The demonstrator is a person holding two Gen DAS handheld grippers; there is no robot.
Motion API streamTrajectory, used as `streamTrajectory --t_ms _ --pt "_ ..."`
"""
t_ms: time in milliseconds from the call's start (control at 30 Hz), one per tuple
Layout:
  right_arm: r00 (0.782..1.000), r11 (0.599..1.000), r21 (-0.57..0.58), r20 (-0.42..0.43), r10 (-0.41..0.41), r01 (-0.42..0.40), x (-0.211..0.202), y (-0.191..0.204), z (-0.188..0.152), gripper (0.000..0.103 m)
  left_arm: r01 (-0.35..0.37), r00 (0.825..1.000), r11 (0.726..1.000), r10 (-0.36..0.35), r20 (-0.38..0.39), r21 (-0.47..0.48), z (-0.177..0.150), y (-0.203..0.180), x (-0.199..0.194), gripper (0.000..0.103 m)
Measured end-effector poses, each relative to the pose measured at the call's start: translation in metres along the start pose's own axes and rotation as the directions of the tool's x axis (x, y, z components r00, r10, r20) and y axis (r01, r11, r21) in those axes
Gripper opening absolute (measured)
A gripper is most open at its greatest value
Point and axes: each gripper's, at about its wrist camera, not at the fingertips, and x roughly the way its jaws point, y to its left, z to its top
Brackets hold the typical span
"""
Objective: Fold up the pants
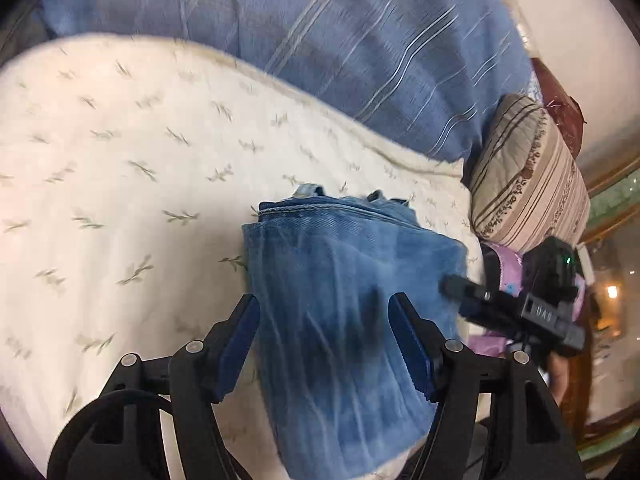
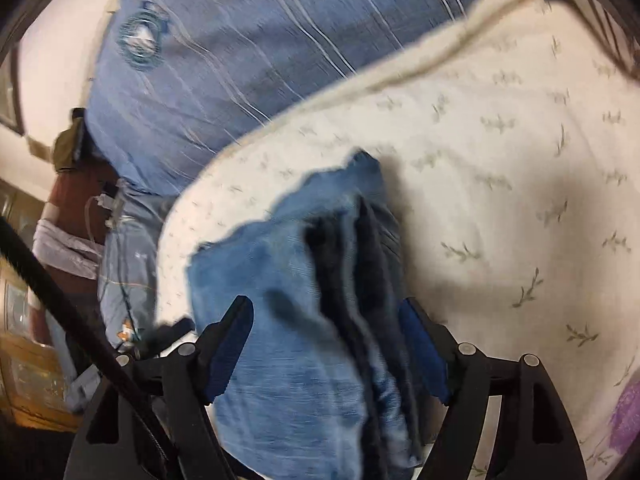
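Observation:
Blue denim pants [image 1: 344, 304] lie folded in a thick bundle on a cream bedspread [image 1: 120, 160] with a small leaf print. My left gripper [image 1: 324, 316] is open, its blue-padded fingers [image 1: 240, 344] standing either side of the bundle's near end. My right gripper shows at the right of the left wrist view [image 1: 452, 286], its black fingertip at the bundle's right edge. In the right wrist view the pants [image 2: 288, 312] show stacked dark layers along one side, and my right gripper [image 2: 326, 320] is open with the bundle between its fingers.
A blue striped duvet [image 1: 360, 40] lies piled behind the bedspread. A beige striped pillow [image 1: 532, 184] and purple fabric [image 1: 504, 264] sit at the right. A cable and clutter [image 2: 112, 216] lie off the bed's left edge in the right wrist view.

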Motion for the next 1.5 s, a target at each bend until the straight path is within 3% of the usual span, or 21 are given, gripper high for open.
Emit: streamTrajectory --t_ms 100,200,300,367,433,500,567,733,833,900,967,1067,1100,1167,1233,1367,1400,1500 --pt "0.999 0.999 0.047 -0.034 0.028 -0.026 0.011 -0.014 0.000 0.078 0.015 0.999 1.000 -0.015 -0.033 0.005 0.011 0.009 0.021 0.070" --pt "0.996 0.995 0.079 -0.059 0.060 -0.056 0.020 -0.023 0.002 0.076 0.063 0.996 0.993 -0.068 -0.056 -0.096 0.020 0.032 0.041 0.069" --pt "0.991 0.990 0.119 -0.091 0.093 -0.082 0.029 -0.030 0.002 0.069 0.097 0.991 0.986 -0.109 -0.082 -0.135 0.033 0.046 0.059 0.052" --pt "0.993 0.994 0.081 -0.088 0.079 -0.072 0.028 -0.025 0.001 0.065 0.116 0.989 0.985 -0.127 -0.077 -0.129 0.039 0.047 0.059 0.028" --pt "0.994 0.996 0.063 -0.079 0.075 -0.070 0.028 -0.020 -0.002 0.056 0.126 0.989 0.987 -0.133 -0.064 -0.104 0.041 0.040 0.054 0.019" --pt "0.996 0.997 0.043 -0.050 0.070 -0.068 0.020 -0.011 -0.006 0.043 0.148 0.988 0.987 -0.150 -0.031 -0.067 0.045 0.031 0.044 0.018" --pt "0.996 0.996 -0.004 -0.019 0.088 -0.088 0.010 0.006 -0.010 0.037 0.145 0.989 0.989 -0.145 0.021 -0.041 0.051 0.030 0.015 0.018" --pt "0.982 0.984 -0.047 0.071 0.174 -0.171 -0.007 0.058 0.001 0.036 0.121 0.989 0.992 -0.124 0.079 0.047 0.095 0.026 -0.036 0.019" --pt "0.978 0.984 -0.051 0.108 0.177 -0.172 0.000 0.083 0.026 0.036 0.069 0.993 0.995 -0.075 0.089 0.071 0.127 0.033 -0.042 0.020" --pt "0.979 0.986 -0.055 0.124 0.161 -0.155 0.017 0.089 0.039 0.036 0.081 0.991 0.996 -0.084 0.107 0.037 0.137 0.053 -0.036 0.021" --pt "0.977 0.985 -0.051 0.127 0.172 -0.167 0.041 0.086 0.041 0.036 0.100 0.987 0.995 -0.095 0.133 -0.030 0.138 0.083 -0.017 0.022" --pt "0.991 0.995 -0.028 0.090 0.098 -0.096 0.081 0.075 0.037 0.037 0.018 0.997 0.998 -0.014 0.070 -0.059 0.143 0.095 0.022 0.022" --pt "0.995 0.998 -0.031 0.081 0.059 -0.056 0.089 0.073 0.038 0.043 -0.006 0.997 0.999 0.010 0.082 -0.050 0.144 0.096 0.026 0.025" --pt "0.995 0.998 -0.012 0.076 0.058 -0.057 0.094 0.067 0.042 0.054 -0.030 0.995 0.997 0.037 0.094 -0.073 0.143 0.101 0.031 0.038" --pt "0.995 0.997 0.010 0.071 0.070 -0.071 0.093 0.063 0.042 0.056 -0.010 0.996 0.996 0.018 0.093 -0.092 0.141 0.101 0.032 0.039" --pt "0.990 0.998 0.003 0.122 0.065 -0.066 0.067 0.071 0.035 0.056 0.006 0.991 0.994 0.008 0.130 -0.108 0.136 0.105 0.000 0.043" --pt "0.987 0.998 -0.006 0.152 0.059 -0.059 0.056 0.075 0.030 0.061 0.000 0.990 0.994 0.016 0.143 -0.110 0.132 0.105 -0.011 0.047" --pt "0.971 0.999 -0.042 0.237 -0.001 0.011 0.029 0.087 0.009 0.065 -0.042 0.984 0.998 0.050 0.172 -0.053 0.105 0.097 -0.048 0.053"
